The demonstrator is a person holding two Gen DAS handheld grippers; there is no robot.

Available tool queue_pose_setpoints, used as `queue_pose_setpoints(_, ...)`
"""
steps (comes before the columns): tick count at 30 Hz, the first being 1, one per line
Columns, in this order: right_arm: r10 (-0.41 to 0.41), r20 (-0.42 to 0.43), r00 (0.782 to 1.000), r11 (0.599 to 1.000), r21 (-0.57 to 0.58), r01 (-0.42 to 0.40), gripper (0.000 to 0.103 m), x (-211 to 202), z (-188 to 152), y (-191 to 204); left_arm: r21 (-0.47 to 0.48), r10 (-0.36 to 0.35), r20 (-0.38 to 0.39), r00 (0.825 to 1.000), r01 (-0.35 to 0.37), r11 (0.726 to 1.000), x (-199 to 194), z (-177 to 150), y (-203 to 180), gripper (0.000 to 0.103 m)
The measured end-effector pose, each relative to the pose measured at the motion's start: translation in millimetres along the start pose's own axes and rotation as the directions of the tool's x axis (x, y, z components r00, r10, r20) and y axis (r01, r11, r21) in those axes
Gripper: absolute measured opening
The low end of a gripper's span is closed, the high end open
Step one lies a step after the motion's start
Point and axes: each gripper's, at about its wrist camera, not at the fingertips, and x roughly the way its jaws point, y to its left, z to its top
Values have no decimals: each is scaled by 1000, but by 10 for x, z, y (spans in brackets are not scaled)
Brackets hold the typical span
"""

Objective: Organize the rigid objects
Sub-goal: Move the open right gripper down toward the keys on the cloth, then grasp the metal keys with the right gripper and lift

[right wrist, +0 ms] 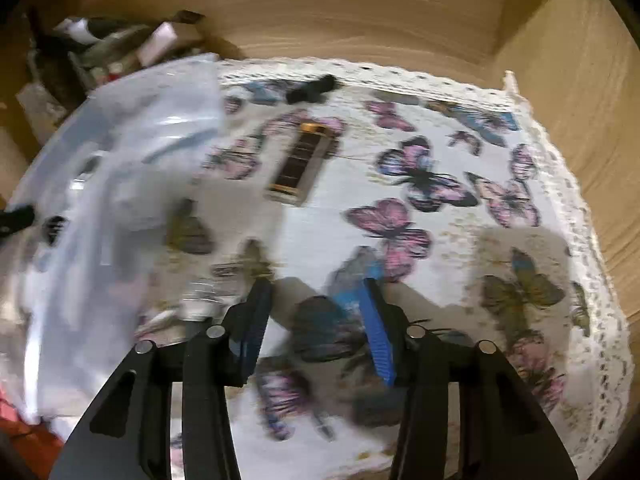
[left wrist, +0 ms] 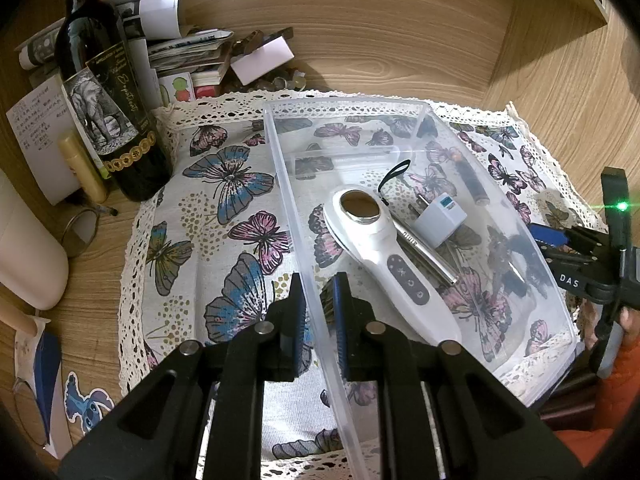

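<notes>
A clear plastic bin (left wrist: 420, 109) stands on the butterfly cloth (left wrist: 224, 208). In it lie a white handheld device (left wrist: 384, 248), a silver pen-like tool (left wrist: 428, 254), a white plug adapter (left wrist: 440, 220) and a dark cylinder (left wrist: 474, 184). My left gripper (left wrist: 318, 300) is shut on the bin's left wall. My right gripper (right wrist: 316, 304) is open and empty above the cloth; it also shows at the right edge of the left wrist view (left wrist: 560, 236). A dark rectangular object with gold ends (right wrist: 298, 164) and a small black object (right wrist: 310, 90) lie on the cloth right of the bin (right wrist: 100, 184). The right view is blurred.
A wine bottle (left wrist: 104, 112), a cream tube (left wrist: 82, 168), stacked papers and cards (left wrist: 188, 52) and a white cylinder (left wrist: 28, 248) crowd the left and back left. Wooden walls (left wrist: 400, 32) close in the back and right.
</notes>
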Motion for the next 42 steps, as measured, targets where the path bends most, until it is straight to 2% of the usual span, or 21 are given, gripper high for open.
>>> queue_pose_setpoints(2,13,-2,1000,1000,17,-13,42,-31,25,-31,1,0,0,1000,0,1000,1,0,-1,13)
queue_pose_setpoints(8,123,25,992,992,17,-123,42,-192,63,66,1,0,0,1000,0,1000,1,1,1,13)
queue_pose_setpoints(12,129,18,992,991,-28,-128,42,-164,76,263,-1,-1,1,1000,1,1000,2,2,5,13)
queue_pose_setpoints(16,142,-32,989,989,-47,-144,42,19,84,392,-3,-5,1,1000,5,1000,4,2,11,13)
queue_pose_setpoints(20,119,-23,993,990,-78,-121,42,54,72,460,-2,-5,1,1000,5,1000,3,2,11,13)
queue_pose_setpoints(22,108,-10,994,991,-73,-108,36,61,72,442,-4,-7,2,1000,7,1000,2,-1,15,13)
queue_pose_setpoints(24,78,-4,997,994,-77,-79,22,64,80,414,-7,-10,4,1000,10,1000,4,2,20,13)
queue_pose_setpoints(27,96,-1,995,993,-65,-95,22,64,78,365,-9,-14,4,1000,14,1000,3,6,24,13)
queue_pose_setpoints(36,40,26,999,999,2,-40,22,3,60,115,-8,-14,5,1000,14,1000,9,11,23,13)
queue_pose_setpoints(42,16,81,997,999,47,-19,22,-183,68,-49,-8,-11,4,1000,11,1000,10,12,19,13)
